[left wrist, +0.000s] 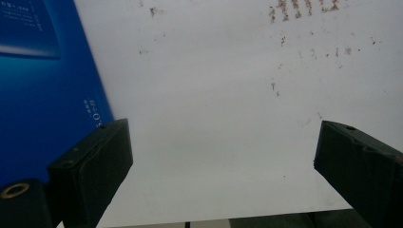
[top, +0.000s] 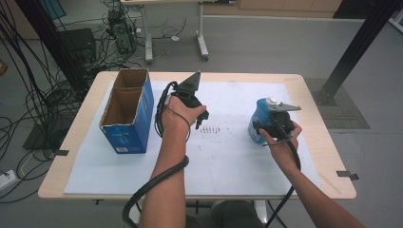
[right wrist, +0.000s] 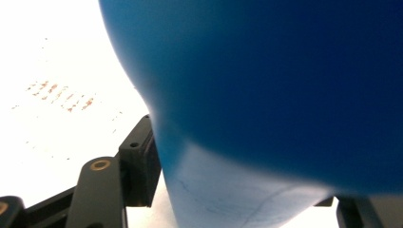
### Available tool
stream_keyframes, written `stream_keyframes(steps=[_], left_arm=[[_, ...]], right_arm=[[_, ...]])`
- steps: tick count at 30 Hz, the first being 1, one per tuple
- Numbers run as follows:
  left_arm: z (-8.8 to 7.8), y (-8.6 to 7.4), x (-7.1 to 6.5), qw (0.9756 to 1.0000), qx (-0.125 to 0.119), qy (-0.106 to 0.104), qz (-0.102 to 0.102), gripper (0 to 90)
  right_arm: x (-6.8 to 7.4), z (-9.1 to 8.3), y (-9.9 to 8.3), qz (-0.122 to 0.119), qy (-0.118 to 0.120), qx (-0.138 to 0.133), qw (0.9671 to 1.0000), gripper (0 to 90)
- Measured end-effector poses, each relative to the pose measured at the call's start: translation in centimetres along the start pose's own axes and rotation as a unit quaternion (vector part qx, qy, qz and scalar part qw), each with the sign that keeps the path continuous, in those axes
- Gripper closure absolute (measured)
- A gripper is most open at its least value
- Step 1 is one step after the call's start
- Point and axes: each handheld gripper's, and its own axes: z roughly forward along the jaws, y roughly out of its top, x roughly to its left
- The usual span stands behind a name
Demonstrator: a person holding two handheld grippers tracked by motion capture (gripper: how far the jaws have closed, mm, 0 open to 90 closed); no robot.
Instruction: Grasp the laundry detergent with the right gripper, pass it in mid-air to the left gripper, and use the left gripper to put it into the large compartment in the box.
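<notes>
A: Right gripper [top: 266,127] jaws clamped on blue bottle [top: 259,118], right side of table [top: 313,142]. Left gripper [top: 202,116] jaws apart, empty.
B: Judge: lift straight, keep grip firm, carry towards blue carton [top: 128,111].

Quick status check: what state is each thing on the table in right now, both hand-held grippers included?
Blue box: upright, top open, two compartments, both look empty.
Blue bottle: upright, white cap on, gripped at its side.
Left hand-held gripper: open, nothing between the jaws, beside the box.
Right hand-held gripper: closed on the bottle.
</notes>
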Motion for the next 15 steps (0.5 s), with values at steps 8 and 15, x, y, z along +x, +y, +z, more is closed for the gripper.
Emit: stream_keyframes(steps=[8, 15], left_arm=[[-0.08, 0.02, 0.18, 1.0000, -0.001, 0.000, -0.001, 6.0], [-0.23, -0.03, 0.13, 1.0000, -0.002, 0.001, -0.001, 6.0]], right_arm=[[-0.13, 0.05, -0.13, 0.003, 0.000, -0.003, 1.0000, 40.6], [-0.18, 0.04, -0.17, 0.002, 0.002, -0.004, 1.0000, 41.1]])
